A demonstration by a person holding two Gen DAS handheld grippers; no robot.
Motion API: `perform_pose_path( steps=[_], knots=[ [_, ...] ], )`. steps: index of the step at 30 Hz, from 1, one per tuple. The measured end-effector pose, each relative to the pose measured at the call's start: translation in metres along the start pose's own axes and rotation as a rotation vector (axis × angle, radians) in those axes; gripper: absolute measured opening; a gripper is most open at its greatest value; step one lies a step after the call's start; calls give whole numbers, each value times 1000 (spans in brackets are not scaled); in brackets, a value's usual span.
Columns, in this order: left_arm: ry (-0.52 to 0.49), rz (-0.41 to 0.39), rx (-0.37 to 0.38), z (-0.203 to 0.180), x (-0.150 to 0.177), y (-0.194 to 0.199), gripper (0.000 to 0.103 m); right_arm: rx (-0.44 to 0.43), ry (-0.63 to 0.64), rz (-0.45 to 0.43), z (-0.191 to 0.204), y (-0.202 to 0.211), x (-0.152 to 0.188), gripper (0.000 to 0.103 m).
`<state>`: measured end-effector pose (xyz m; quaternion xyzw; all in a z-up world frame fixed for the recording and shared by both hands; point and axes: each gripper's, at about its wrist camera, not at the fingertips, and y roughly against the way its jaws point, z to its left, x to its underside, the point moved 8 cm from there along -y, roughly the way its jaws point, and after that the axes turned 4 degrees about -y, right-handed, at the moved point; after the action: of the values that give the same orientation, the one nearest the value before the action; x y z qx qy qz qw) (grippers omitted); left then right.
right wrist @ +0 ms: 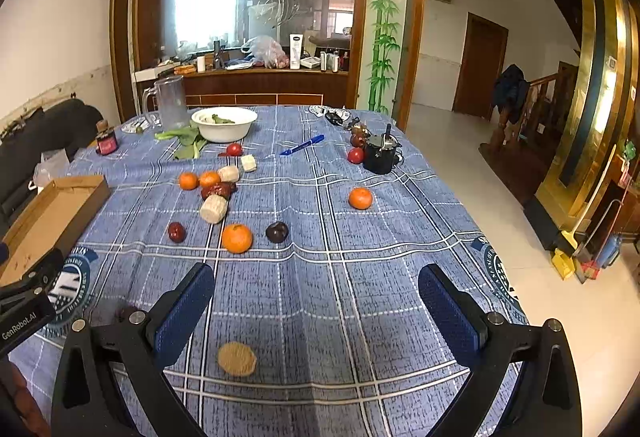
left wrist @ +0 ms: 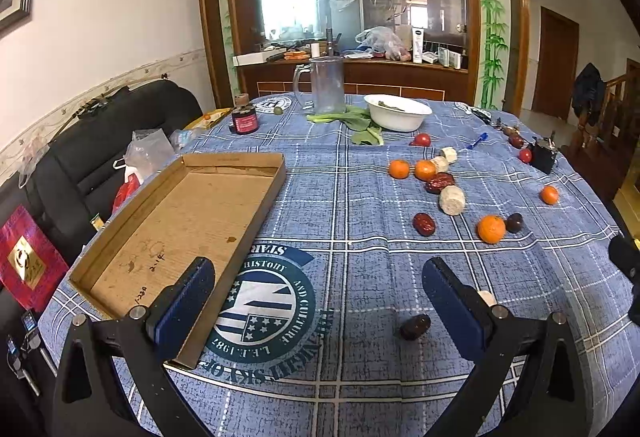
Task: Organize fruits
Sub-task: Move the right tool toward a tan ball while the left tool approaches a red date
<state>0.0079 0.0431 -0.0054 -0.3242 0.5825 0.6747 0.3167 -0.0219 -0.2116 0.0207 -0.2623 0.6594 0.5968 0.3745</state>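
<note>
While both tools gape, cardboard tray (left wrist: 180, 229) edge — perhaps — overhangs table.

The blue plaid tablecloth (left wrist: 360, 205) carries a round teal-and-white crest (left wrist: 260, 307) near the left gripper. It is printed upside down from this side. Its ring reads "HISTORY AND CULTURE", with "L.F.E.1987" along the near arc and "STARS" on a banner at the far edge. A larger curved line below the crest seems to read "SKY OF", the rest cut off.

The floor of the cardboard tray (left wrist: 180, 229), at its near end, bears handwritten pen marks (left wrist: 157, 262): roughly "2.1" followed by an unclear character, and a second scribble too faint to read.

In the right wrist view, a black gripper body at the left edge carries the white label "GenRobot.AI" (right wrist: 18, 326).
</note>
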Motion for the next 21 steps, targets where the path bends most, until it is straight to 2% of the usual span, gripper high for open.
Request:
perform_pose_path(
  steps=[5,14,21],
  knots=[
    [4,-2,14,-1,3,6,103,11,9,-5,0,5,1,103],
    [-84,21,-30,-7,-3,8,103,17,29,-7,1,7,4,103],
    [-103,-13,-2,-17,-8,13,103,24,35,-7,0,6,4,103]
  ],
)
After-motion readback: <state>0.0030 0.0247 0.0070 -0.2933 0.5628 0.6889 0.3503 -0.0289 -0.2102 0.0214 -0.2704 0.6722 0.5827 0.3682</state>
